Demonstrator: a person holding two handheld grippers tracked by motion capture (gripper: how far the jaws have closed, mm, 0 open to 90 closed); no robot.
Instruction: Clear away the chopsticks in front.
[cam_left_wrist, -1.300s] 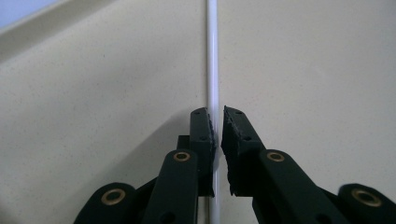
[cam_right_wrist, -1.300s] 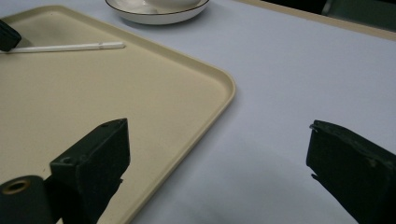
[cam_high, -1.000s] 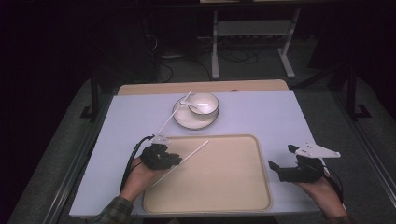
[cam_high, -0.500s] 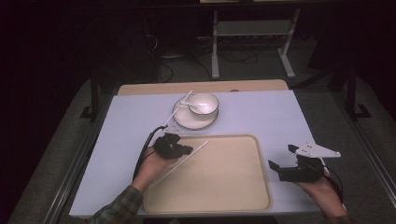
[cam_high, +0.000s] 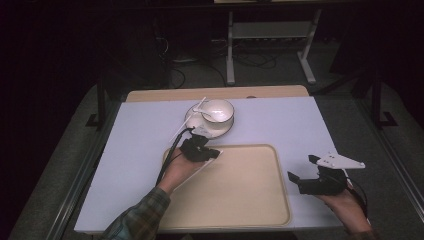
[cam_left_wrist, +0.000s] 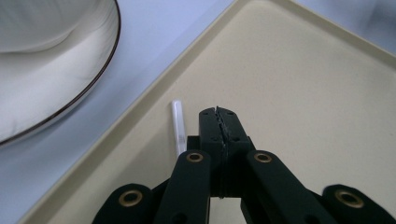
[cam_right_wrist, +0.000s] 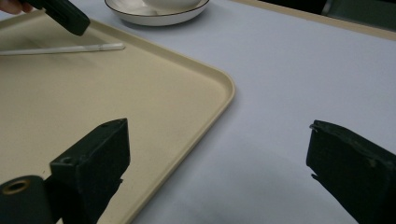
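Right now the chopstick (cam_right_wrist: 70, 48) lies flat in the tray (cam_high: 240, 190), near its far left corner, with its tip pointing toward the far rim. In the left gripper view it runs just beside your jaws, on their left, and passes under the gripper's body; it isn't between the jaws.

Your left gripper (cam_left_wrist: 218, 114) hangs over that corner of the tray with its jaws closed tight, toothed faces pressed together and nothing caught between them. In the right gripper view its black tip sits just above the chopstick; whether it touches it you can't tell from there.

Beyond the tray's far rim, close to your left gripper, a plate (cam_high: 227, 129) stands on the table (cam_high: 300, 120). It carries a white bowl (cam_high: 220, 109) with a spoon (cam_high: 207, 116) resting inside. The other chopstick (cam_high: 200, 103) leans across the plate's left side, its near end reaching down toward your left hand.

Your right gripper (cam_high: 301, 168) is well apart from all this, held off the tray's right edge over the bare table. Its jaws stand wide open and hold nothing; between them, in its own view, you see the tray's rounded corner and the table surface.
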